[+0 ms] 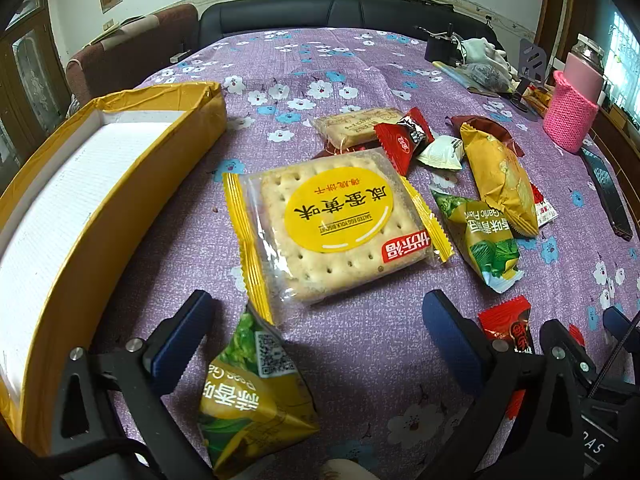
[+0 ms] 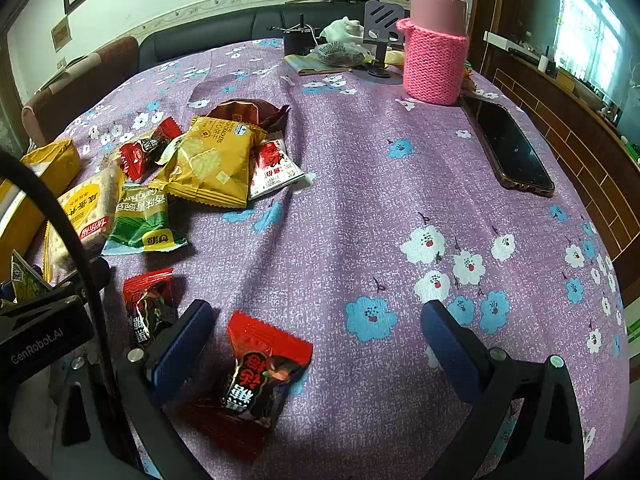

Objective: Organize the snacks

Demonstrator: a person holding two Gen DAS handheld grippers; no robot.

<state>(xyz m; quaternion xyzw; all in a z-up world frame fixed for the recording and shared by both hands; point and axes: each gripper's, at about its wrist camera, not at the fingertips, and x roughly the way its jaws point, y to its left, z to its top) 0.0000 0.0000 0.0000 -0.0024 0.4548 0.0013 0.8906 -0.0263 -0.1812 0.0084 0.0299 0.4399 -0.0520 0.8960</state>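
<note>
Only the left wrist view showed the inside of the yellow box [image 1: 120,184]: it had a white lining, it was empty, and it stood at the left side of the bench [image 1: 360,340]. The right wrist view caught only a corner of this box, but it alone showed the whole dark phone [image 2: 510,148] and the pink flask [image 2: 436,52] in its knitted sleeve, both at the far right.

The left gripper [image 1: 316,344] was spread wide and held nothing. A green and yellow pea packet [image 1: 256,396] lay between its fingers, with one corner pointing away from the camera toward the square cracker packet [image 1: 332,228]. The cracker packet lay flat just beyond, its yellow sealed ends to the left and right.

The right gripper [image 2: 316,348] was also spread wide. A red candy [image 2: 260,376] lay between its fingers, close to the left one, with its long axis running from near to far. A second red candy [image 2: 150,304] lay just to its left. Further away, a yellow biscuit bag [image 2: 208,164] and another green pea packet [image 2: 142,220] lay in a loose pile.

The bench was covered with a purple cloth with white and blue flowers. Behind it stood a dark sofa [image 1: 340,12] against a white wall.
</note>
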